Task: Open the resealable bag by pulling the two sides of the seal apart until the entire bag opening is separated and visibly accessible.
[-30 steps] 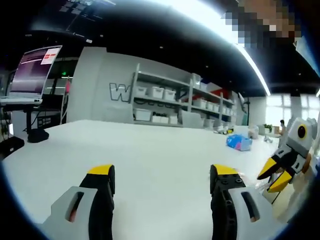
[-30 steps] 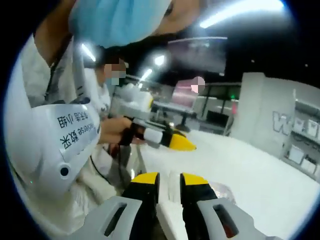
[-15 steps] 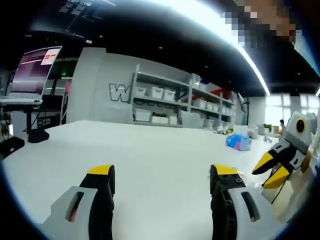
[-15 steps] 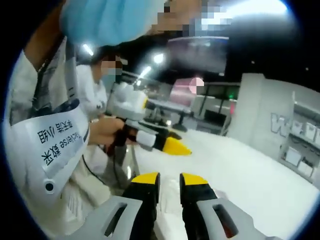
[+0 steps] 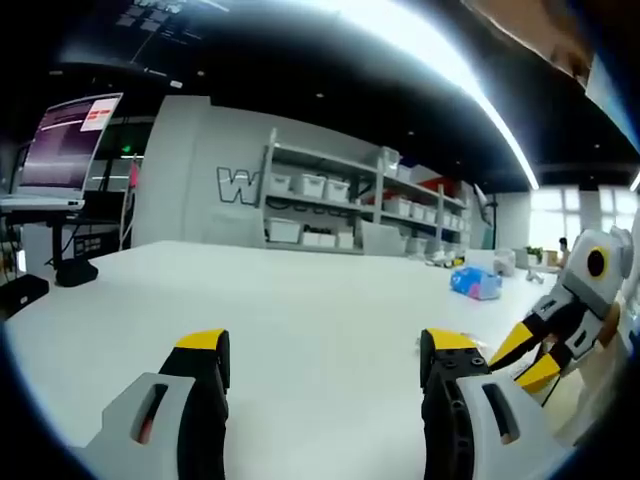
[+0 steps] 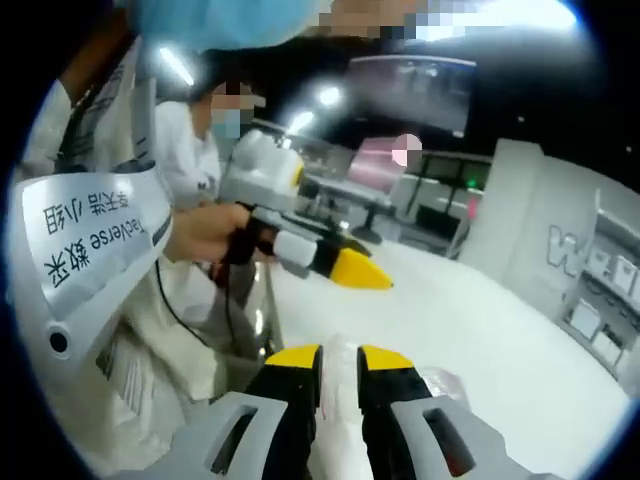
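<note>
Fingers of the left gripper (image 5: 325, 350) stand wide apart in the left gripper view, 2 yellow-tipped fingers (image 5: 203, 345) with bare white desk (image 5: 300, 300) between them; they hold and touch nothing. At 3 o'clock in that view the right gripper (image 5: 528, 358) enters, its yellow tips close together over the desk edge. A blue object (image 5: 476, 283) lies far off on the desk at 2 o'clock, and shelving (image 5: 340, 205) with white bins stands at 12 o'clock.

In the right gripper view, the right gripper (image 6: 338, 362) shows its fingers narrow, with a slim gap; a thin clear sheet, apparently the resealable bag (image 6: 440, 385), lies in and beside that gap, low at 6 o'clock. Whether the fingers pinch it cannot be told. A hand (image 6: 205, 232) holds the left gripper at 10 o'clock.
</note>
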Tool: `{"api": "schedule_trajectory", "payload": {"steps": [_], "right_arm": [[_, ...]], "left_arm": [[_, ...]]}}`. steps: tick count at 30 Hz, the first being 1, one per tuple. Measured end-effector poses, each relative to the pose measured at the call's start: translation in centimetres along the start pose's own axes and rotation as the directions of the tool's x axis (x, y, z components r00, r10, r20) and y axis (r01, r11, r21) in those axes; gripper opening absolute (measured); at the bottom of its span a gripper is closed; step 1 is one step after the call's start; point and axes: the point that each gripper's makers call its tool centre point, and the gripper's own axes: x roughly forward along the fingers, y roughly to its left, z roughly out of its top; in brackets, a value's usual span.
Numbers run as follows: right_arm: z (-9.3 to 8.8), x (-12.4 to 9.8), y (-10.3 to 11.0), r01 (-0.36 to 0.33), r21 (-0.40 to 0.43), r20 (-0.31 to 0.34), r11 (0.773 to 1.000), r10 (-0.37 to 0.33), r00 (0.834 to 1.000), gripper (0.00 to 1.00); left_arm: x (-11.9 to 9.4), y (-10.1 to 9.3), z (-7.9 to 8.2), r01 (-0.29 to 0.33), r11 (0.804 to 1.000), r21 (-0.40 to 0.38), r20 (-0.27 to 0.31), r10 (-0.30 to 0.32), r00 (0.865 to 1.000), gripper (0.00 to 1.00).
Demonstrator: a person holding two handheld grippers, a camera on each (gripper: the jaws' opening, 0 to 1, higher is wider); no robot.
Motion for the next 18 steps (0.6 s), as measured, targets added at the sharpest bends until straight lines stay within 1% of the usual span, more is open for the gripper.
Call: {"api": "schedule_trajectory", "payload": {"steps": [1,2,3,6,10,18], "right_arm": [[-0.1,-0.1,0.0,-0.002,0.003,-0.005,1.0,0.002,1.0,0.08],[0.4,-0.6,-0.2,-0.003,0.01,-0.009,1.0,0.003,1.0,0.08],[0.6,-0.7,-0.2,-0.003,0.015,-0.008,1.0,0.004,1.0,0.07],[0.8,-0.7,0.0,-0.002,0.027,-0.003,1.0,0.002,1.0,0.05],[0.9,-0.7,0.0,0.003,0.05,0.002,0.999,-0.003,1.0,0.02],[0.6,-0.7,0.2,0.006,0.06,-0.012,0.998,-0.005,1.0,0.0]], "left_arm": [[0.0,0.0,0.0,0.001,1.0,0.0,0.0,-0.001,1.0,0.77],[0.0,0.0,0.0,0.001,1.0,0.0,-0.001,-0.001,1.0,0.77],[0.0,0.0,-0.1,0.002,1.0,0.001,-0.001,-0.002,1.0,0.77],[0.0,-0.1,-0.1,0.003,1.0,0.002,-0.004,-0.003,1.0,0.77],[0.0,-0.1,-0.2,0.003,1.0,0.003,-0.005,-0.003,1.0,0.77],[0.1,-0.3,-0.2,0.005,1.0,0.011,-0.013,-0.005,1.0,0.77]]}}
